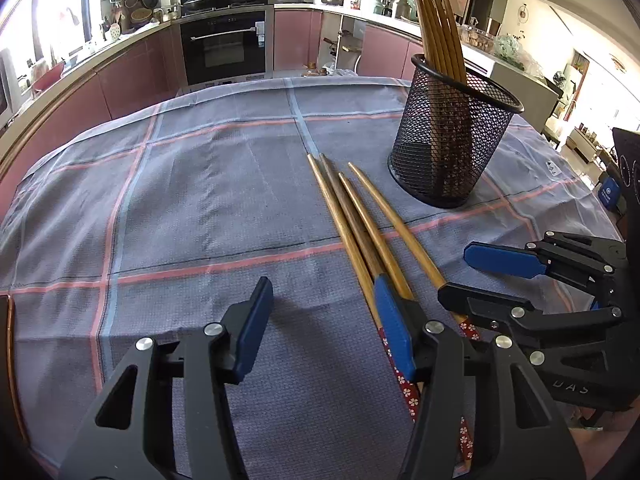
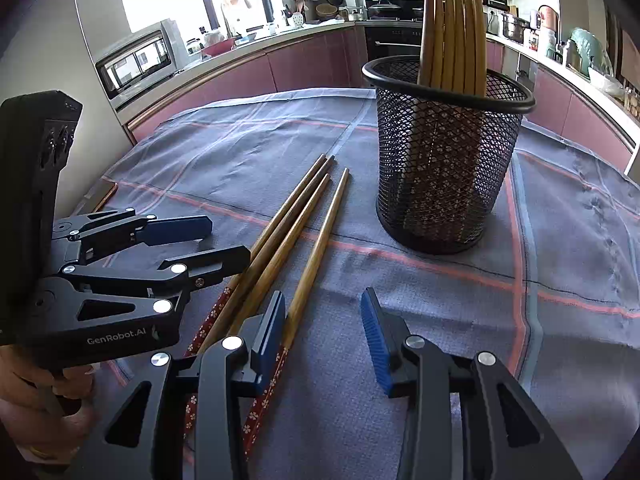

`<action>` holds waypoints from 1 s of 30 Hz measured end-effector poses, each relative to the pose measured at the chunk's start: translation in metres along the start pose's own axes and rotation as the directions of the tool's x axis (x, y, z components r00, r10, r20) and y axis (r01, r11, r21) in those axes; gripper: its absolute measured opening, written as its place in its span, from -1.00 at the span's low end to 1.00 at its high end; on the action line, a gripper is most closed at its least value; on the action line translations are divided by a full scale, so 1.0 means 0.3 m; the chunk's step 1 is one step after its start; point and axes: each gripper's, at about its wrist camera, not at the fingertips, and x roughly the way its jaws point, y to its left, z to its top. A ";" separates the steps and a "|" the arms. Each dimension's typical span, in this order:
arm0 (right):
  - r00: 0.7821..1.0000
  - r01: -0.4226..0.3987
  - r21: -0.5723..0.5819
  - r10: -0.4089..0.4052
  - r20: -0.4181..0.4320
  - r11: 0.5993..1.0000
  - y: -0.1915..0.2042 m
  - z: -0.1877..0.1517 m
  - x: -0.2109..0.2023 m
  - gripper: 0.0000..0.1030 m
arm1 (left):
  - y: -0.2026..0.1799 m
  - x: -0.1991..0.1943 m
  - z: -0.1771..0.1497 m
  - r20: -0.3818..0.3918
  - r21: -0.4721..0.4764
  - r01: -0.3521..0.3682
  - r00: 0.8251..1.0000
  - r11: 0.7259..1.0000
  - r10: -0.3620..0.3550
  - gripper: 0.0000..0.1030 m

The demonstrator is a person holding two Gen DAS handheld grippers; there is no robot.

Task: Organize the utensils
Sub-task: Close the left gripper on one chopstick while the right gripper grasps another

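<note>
1. Room: I see a kitchen with pink cabinets and a built-in oven (image 1: 223, 42) behind the counter (image 1: 180, 200); the bright windows are washed out, and I cannot make out the clutter on the far worktop.
2. Surface: the counter is covered by a grey-blue cloth with pink and pale-blue lines.
3. Holder: a black mesh cup (image 1: 448, 136) stands upright, right of centre, with several wooden chopsticks (image 1: 436, 28) standing in it; their tops are cut off by the frame.
4. Loose items: four chopsticks (image 1: 360, 220) lie side by side, tips toward the cup, apart from it. Their red flower-patterned ends are partly hidden under both tools.
5. Left tool (image 1: 324, 328): jaws partly open, gripping nothing; its right pad sits over the loose chopsticks.
6. Right tool (image 2: 324, 340): jaws partly open, empty; its left pad lies just beside the outermost chopstick.
</note>
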 end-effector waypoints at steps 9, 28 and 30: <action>1.000 -0.001 0.002 0.001 -0.001 1.000 -0.003 -0.001 0.003 -0.31 | 0.034 -0.028 0.003 0.018 -0.044 0.057 0.998 0.997 -0.056 -0.08; 1.000 0.013 -0.021 -0.013 0.000 1.000 0.009 0.030 0.023 -0.31 | 0.014 0.024 0.037 -0.010 -0.012 0.031 0.999 0.999 -0.031 -0.15; 1.000 0.023 -0.032 -0.023 0.001 0.999 0.013 0.039 0.034 -0.34 | 0.009 0.037 0.053 -0.013 -0.003 0.022 1.000 1.000 -0.022 -0.19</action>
